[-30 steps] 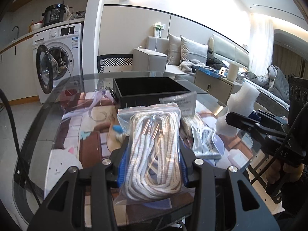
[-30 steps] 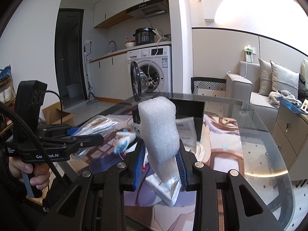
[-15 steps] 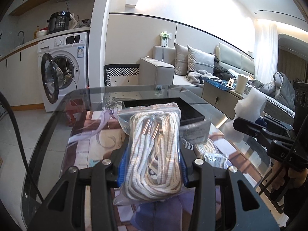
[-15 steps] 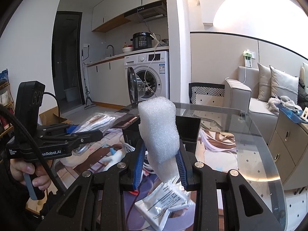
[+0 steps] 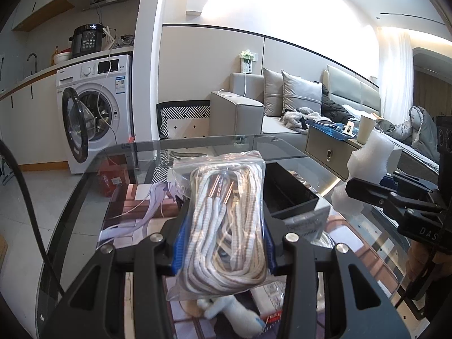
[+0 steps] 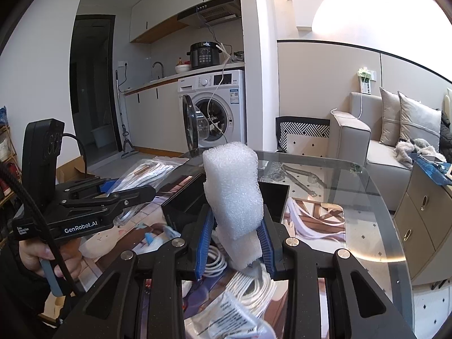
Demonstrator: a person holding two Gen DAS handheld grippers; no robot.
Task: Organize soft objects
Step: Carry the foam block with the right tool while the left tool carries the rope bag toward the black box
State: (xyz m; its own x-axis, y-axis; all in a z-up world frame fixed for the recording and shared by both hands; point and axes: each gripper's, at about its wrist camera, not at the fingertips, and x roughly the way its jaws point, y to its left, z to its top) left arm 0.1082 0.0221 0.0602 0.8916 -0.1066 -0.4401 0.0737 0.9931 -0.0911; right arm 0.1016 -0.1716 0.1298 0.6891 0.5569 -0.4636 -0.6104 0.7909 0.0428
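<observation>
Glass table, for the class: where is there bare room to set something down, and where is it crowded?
Free: the glass table's right side, between the black tray and the rounded edge; also the far strip behind the tray. Crowded: the near middle under both grippers, with white cable bundles, a labelled packet and a small plush toy.

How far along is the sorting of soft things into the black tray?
Done: nothing shows inside the black tray. In hand: left claw holds the bagged rope; right claw holds the foam block. Left: both loads, plus cable bags on the table.
</observation>
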